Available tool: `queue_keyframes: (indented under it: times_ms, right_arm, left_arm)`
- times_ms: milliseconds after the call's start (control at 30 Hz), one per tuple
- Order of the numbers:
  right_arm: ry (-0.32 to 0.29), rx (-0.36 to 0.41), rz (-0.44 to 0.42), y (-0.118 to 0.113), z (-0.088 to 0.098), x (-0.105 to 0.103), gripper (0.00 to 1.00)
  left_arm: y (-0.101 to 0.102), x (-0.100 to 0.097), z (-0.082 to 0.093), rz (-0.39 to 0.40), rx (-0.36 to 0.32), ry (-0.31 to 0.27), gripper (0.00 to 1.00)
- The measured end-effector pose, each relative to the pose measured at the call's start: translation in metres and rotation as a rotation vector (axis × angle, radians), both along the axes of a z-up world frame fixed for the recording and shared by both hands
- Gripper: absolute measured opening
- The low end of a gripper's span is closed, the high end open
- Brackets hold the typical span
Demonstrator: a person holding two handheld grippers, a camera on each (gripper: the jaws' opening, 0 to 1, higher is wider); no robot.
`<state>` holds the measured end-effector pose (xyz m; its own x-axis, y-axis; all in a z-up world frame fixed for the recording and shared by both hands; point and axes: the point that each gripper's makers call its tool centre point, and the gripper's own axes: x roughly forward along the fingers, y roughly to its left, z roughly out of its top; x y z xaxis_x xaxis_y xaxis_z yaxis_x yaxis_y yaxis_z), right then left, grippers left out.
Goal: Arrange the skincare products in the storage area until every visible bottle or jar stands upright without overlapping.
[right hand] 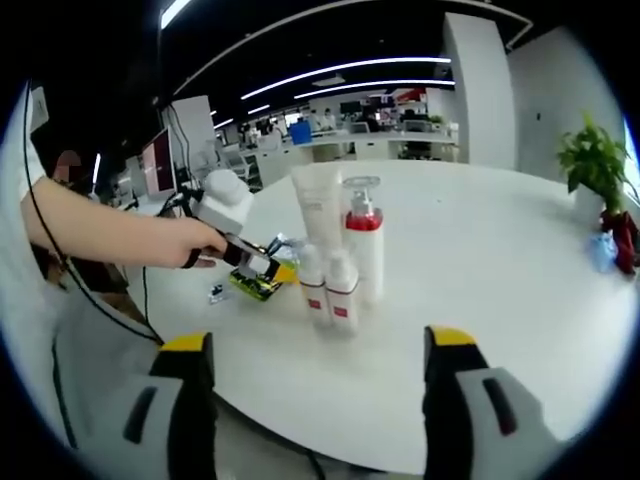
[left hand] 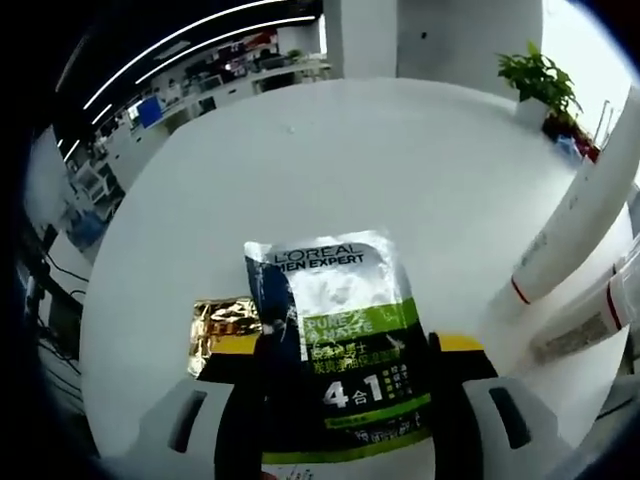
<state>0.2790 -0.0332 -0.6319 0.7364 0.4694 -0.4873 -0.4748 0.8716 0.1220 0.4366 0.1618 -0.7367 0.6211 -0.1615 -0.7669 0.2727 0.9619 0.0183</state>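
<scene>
Beside upright bottles (right hand: 340,265), left claw (right hand: 262,268) with sachet (left hand: 345,340).

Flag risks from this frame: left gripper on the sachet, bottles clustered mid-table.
1. The left gripper is shut on the flat green, white and black sachet; a limp packet may not stand upright once released.
2. The white tube, red-collared white pump bottle and two small white bottles stand tightly packed; placing anything close by could topple them.
3. The gold foil packet lies flat beside the sachet and could get dragged.
</scene>
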Motion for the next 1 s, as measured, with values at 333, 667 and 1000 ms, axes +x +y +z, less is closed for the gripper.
queue_keyframes:
  times_ms: [333,667,1000]
  right_arm:
    - [-0.004,-0.008,-0.001,-0.001,0.000,0.000,0.86]
    - [-0.011,-0.014,-0.001,-0.001,0.000,0.000,0.86]
    - [-0.012,-0.020,0.018,0.002,0.000,-0.001,0.83]
  left_arm:
    - [-0.006,-0.006,-0.008,-0.075,0.031,-0.040,0.00]
    - [-0.002,-0.007,-0.008,-0.076,-0.042,-0.015,0.00]
    - [0.004,-0.014,0.026,-0.009,-0.243,-0.076,0.00]
